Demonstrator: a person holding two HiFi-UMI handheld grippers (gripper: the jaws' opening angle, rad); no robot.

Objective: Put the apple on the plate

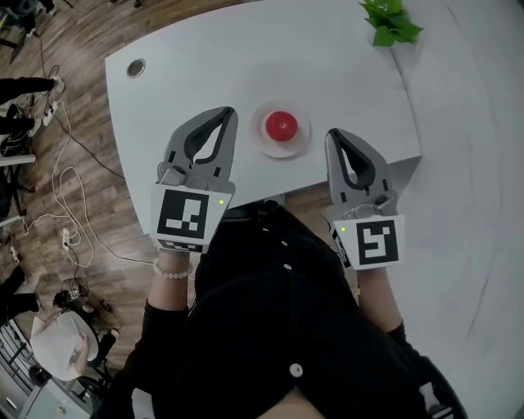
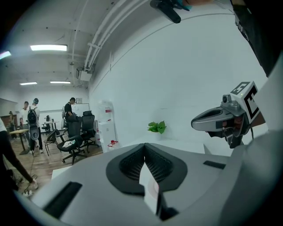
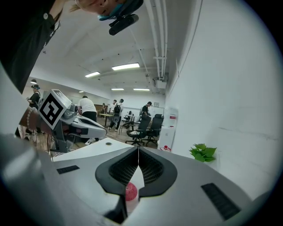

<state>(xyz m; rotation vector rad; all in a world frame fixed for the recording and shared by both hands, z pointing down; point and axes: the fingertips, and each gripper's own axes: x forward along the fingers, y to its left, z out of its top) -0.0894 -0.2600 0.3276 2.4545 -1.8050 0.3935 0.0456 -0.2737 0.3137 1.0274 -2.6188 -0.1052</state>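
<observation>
Grey-white table (image 1: pixel 344 57) seen from above; wood floor (image 1: pixel 74 106) with cables at left of frame, green plant (image 1: pixel 391 20) at upper right. Apple (image 1: pixel 281 126) is seated on plate (image 1: pixel 282 152), upper centre of frame, near table's front edge. Left gripper (image 1: pixel 223 113) is held left of plate, jaws pressed together, nothing pinched. Right gripper (image 1: pixel 334 133) is held right of plate, jaws likewise pressed together, nothing between. Neither gripper touches plate.

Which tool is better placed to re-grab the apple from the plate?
Right, marginally: the right tool sees the apple on the plate just below its shut tips. The left tool, also shut, shows no clear apple in its view.
</observation>
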